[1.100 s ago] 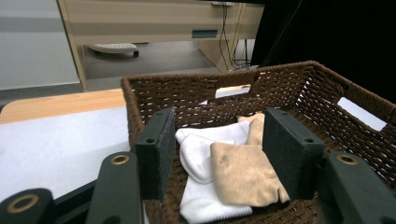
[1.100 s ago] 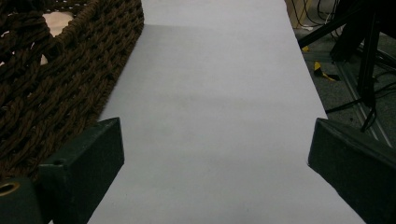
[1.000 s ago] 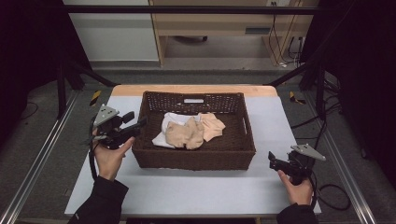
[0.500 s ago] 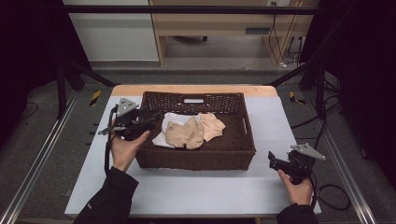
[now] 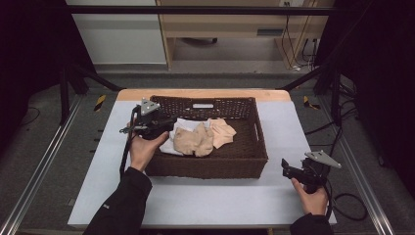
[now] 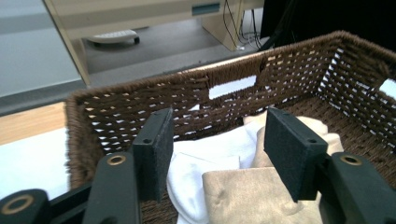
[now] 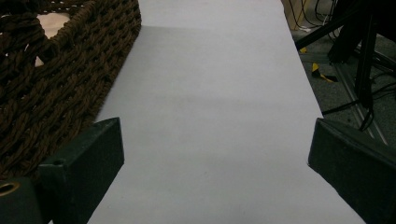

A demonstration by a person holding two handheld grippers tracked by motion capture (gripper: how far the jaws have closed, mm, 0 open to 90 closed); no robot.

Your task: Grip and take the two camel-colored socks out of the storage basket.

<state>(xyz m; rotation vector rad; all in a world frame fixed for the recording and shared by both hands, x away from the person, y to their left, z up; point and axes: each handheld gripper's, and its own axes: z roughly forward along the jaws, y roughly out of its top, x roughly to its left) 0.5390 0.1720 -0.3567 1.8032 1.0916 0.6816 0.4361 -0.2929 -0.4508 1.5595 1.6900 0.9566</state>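
a pale grey-white tabletop [image 5: 210, 200] with a strip of bare wood along its far edge carries a dark brown woven basket [image 5: 210, 166], and the room around it is dim — grey floor, metal rails on both sides, black stand legs, a light wooden cabinet [image 5: 235, 29] against the far wall with cables trailing beside it. the left gripper [image 5: 164, 122] is held at the basket's left rim, its fingers [image 6: 154, 149] spread well apart with nothing between them; in the left gripper view they reach over the near wall of the basket, and just beyond and below them lies a white cloth [image 6: 205, 163], with a tan cloth [image 6: 243, 196] overlapping it toward the right-hand finger. past both fingers the basket's far wall shows a slot-shaped handle opening [image 6: 232, 86]. in the high view a paler peach cloth [image 5: 222, 132] lies touching the tan one, on the side away from the left gripper. the right gripper [image 5: 285, 168] sits over the tabletop near the front right corner, clear of the basket, its fingers [image 7: 79, 168] wide open and holding nothing — between them only bare tabletop stretches ahead, with the basket's woven side [image 7: 56, 88] just beside the left-hand finger and the tabletop's edge and floor beyond the right-hand one.
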